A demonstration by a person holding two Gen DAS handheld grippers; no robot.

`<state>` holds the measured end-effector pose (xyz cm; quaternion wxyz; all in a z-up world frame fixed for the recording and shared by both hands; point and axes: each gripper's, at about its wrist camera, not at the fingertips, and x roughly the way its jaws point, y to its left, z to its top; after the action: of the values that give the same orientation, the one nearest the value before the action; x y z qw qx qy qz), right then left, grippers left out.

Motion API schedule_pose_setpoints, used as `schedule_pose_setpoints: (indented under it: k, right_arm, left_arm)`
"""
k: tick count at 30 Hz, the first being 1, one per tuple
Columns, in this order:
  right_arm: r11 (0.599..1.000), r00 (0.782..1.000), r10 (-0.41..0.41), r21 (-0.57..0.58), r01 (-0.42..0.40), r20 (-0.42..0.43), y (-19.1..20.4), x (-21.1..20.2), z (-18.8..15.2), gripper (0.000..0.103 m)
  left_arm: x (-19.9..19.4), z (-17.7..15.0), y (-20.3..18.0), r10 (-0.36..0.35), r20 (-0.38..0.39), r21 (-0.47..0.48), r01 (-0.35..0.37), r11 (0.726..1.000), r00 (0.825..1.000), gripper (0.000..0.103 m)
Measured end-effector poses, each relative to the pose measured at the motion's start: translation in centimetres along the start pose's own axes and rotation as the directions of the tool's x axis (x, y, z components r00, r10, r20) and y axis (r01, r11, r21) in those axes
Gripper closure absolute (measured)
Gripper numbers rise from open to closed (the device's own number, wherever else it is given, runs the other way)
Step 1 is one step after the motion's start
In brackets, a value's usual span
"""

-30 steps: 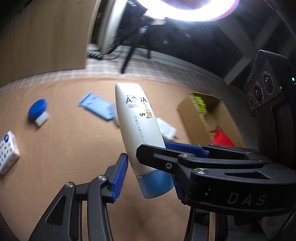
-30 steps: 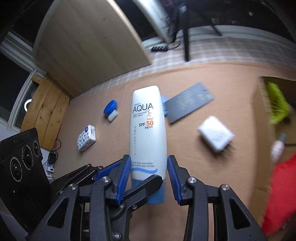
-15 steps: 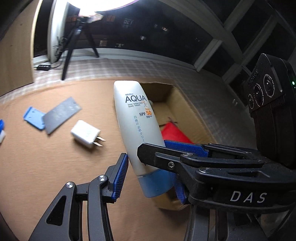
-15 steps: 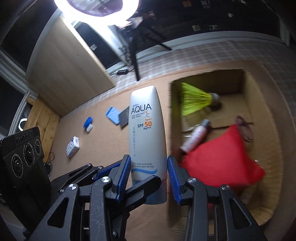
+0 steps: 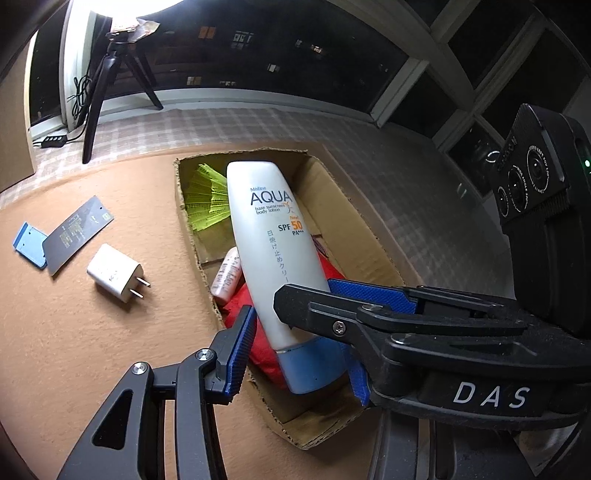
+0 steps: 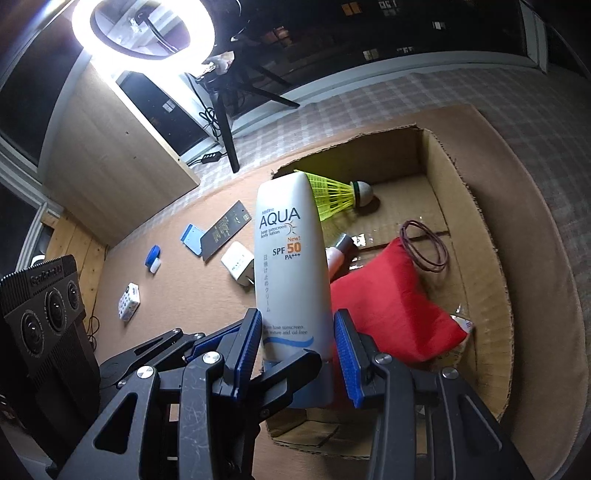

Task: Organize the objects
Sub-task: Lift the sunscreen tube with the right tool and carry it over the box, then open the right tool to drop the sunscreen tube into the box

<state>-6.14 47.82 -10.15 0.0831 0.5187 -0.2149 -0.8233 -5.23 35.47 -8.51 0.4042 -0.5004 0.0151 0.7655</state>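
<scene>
- Two grippers share one load in the left wrist view: the left gripper (image 5: 301,354) has its blue pads closed to a middling width on the blue cap end of a white sunscreen bottle (image 5: 273,251). The right gripper (image 5: 306,295) reaches in from the right, one black finger crossing the front of the tube.
- The sunscreen bottle is held in the air, cap toward the camera, above the near end of an open cardboard box (image 5: 369,236).
- Inside the box lie a yellow shuttlecock (image 5: 207,195), a small pink tube (image 5: 227,275) and a red pouch (image 5: 240,301), the pouch directly beneath the bottle.
- On the tan mat (image 5: 92,350) left of the box sit a white charger plug (image 5: 114,273), a dark card (image 5: 77,232) and a blue card (image 5: 27,243), the dark card overlapping the blue one.
- From the right wrist view, the right gripper's pads press on both narrow sides of the tube just above its cap, set fairly narrow; a finger of the left gripper lies across the cap.
- Rubber bands (image 6: 424,247) rest on the box floor beside the pouch.
- Farther out on the mat are a blue-and-white container (image 6: 153,258) and a dotted box (image 6: 129,295), well apart from the cardboard box.
- A ring light (image 6: 140,33) glows above its tripod (image 6: 225,122).
</scene>
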Motion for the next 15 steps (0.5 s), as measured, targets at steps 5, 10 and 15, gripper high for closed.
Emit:
schedule_pose_setpoints:
  k: [5, 10, 15]
  right_arm:
    - [0.999, 0.999, -0.031, 0.008, 0.031, 0.031, -0.3, -0.5, -0.1, 0.064]
    - [0.999, 0.998, -0.043, 0.03, 0.041, 0.038, -0.9, -0.9, -0.2, 0.048]
    - [0.999, 0.998, -0.046, 0.026, 0.044, 0.051, -0.5, -1.3, -0.5, 0.048]
  left_arm:
    - [-0.2, 0.0, -0.7, 0.018, -0.001, 0.018, -0.018, 1.0, 1.0, 0.046]
    - [-0.8, -0.1, -0.6, 0.033, 0.009, 0.031, -0.033, 0.999, 0.999, 0.042]
    - [-1.8, -0.2, 0.3, 0.044, 0.019, 0.032, -0.045, 0.998, 0.999, 0.042]
